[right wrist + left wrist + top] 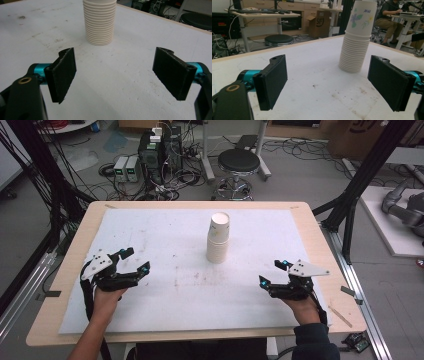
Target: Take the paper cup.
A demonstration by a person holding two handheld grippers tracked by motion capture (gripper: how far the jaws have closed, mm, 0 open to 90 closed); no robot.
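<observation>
A cup stack (218, 239) stands upright at the frame's centre on the white mat (165, 285). The left gripper (131, 261) and right gripper (272, 272) sit low at either side, jaws apart, empty. No step looks begun; likely next, one steadies the stack while the other lifts the top cup.

High view looks forward and down from above the person's side, taking in the whole table (70, 250) and lab floor behind. Each gripper view sits low, close to the white mat (317, 82), facing inward across it. All three share the stack of paper cups (218, 240).
</observation>
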